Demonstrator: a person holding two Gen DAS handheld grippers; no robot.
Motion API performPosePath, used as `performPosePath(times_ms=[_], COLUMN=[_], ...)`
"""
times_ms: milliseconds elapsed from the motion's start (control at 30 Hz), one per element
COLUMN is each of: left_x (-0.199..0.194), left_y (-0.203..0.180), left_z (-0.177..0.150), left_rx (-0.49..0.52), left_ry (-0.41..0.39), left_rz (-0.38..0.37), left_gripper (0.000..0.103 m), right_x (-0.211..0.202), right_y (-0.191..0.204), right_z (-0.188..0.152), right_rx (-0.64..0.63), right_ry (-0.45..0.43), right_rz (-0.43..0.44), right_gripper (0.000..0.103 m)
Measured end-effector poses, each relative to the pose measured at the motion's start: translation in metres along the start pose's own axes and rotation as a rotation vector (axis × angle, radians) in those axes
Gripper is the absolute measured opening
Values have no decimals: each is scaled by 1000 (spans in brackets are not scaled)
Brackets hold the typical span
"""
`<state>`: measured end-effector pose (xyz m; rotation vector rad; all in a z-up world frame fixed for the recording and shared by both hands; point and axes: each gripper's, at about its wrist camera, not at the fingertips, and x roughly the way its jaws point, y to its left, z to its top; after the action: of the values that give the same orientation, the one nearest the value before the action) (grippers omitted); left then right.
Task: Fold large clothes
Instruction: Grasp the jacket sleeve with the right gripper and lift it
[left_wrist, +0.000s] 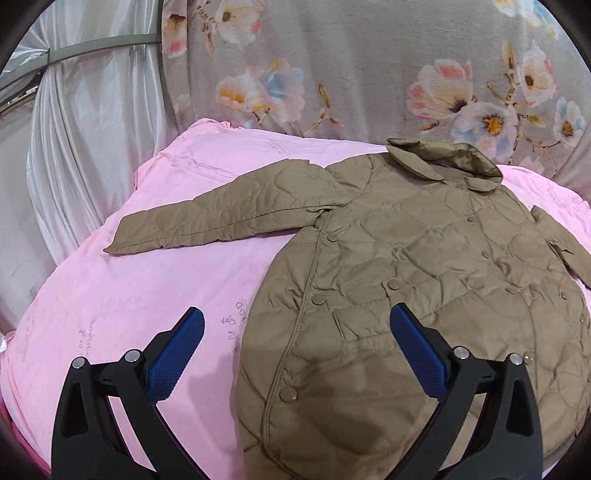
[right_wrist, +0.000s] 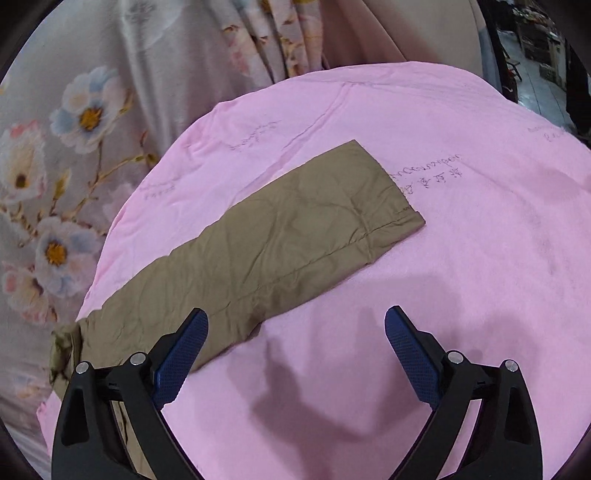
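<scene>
A tan quilted jacket lies flat, front up and snapped shut, on a pink sheet. Its collar points away and one sleeve stretches out to the left. My left gripper is open and empty, hovering above the jacket's lower left front near a pocket. In the right wrist view the other sleeve lies straight across the pink sheet, cuff at the far right. My right gripper is open and empty above the sheet, just beside this sleeve's near edge.
A grey floral curtain hangs behind the pink surface and also shows in the right wrist view. White drapes hang at the left. A dark room area lies beyond the sheet's far right edge.
</scene>
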<state>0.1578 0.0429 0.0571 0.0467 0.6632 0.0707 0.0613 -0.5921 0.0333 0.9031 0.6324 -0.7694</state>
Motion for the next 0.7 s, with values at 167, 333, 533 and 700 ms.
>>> performPosePath(times_ms=[167,333,533,700], left_x=[19,28,33,35], left_y=[2,4,8,16], left_z=[-3,-8,-8,-7], left_rx=[0,-7,-1,-22], left_ry=[49,79,84,98], left_rz=[-3,8,35,50], left_gripper=[98,98,98,98], right_x=[20,29,-11,-98], right_y=[-15,-11,56,191], right_z=[12,26,35,-15], right_rx=[97,123,-11,-377], right_ry=[-23,-40,-128,-232], right_rz=[14,41,147,346], right_gripper=[82,22,5,4])
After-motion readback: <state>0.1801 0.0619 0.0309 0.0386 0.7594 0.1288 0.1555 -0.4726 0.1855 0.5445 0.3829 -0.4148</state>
